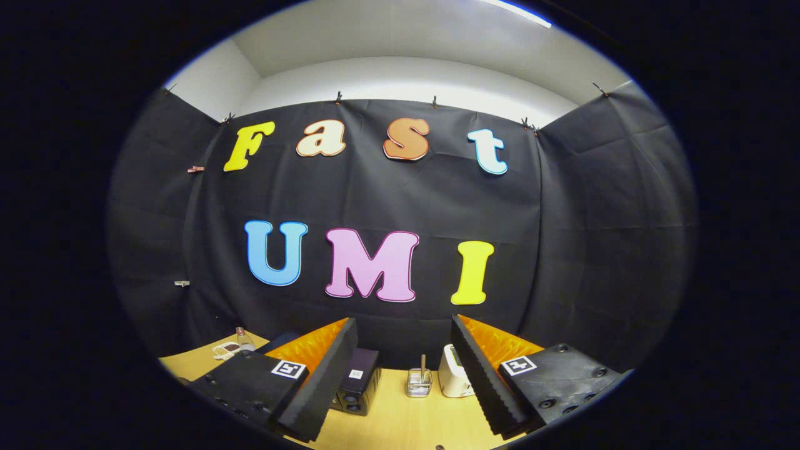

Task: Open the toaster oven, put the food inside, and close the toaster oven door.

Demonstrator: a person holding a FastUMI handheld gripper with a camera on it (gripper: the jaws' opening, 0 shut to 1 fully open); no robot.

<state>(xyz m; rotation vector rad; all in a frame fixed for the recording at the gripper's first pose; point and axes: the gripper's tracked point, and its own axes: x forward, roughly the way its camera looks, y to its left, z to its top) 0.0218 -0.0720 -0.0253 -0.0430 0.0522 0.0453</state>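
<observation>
Hovering above the table, gripper unloaded

Holding nothing, the gripper (400, 375) sits raised above the wooden table (400, 419), fingers spread wide apart with bare tabletop showing between them. Nothing touches either finger.

Toaster oven (357, 389): a dark box on the table, just beside the inner edge of the left finger and partly hidden behind it. Whether its door is up or down cannot be told from this angle.

Small clear holder (419, 382) with a stick standing in it: on the table between the fingers, right of the dark box and apart from it.

White toaster (453, 372): just right of the holder, its far side hidden by the right finger.

Beyond the left finger, near the table's far left corner: a small glass bottle (242, 338) and a shallow dish (226, 349) holding something dark, possibly the food; too small to identify.
</observation>
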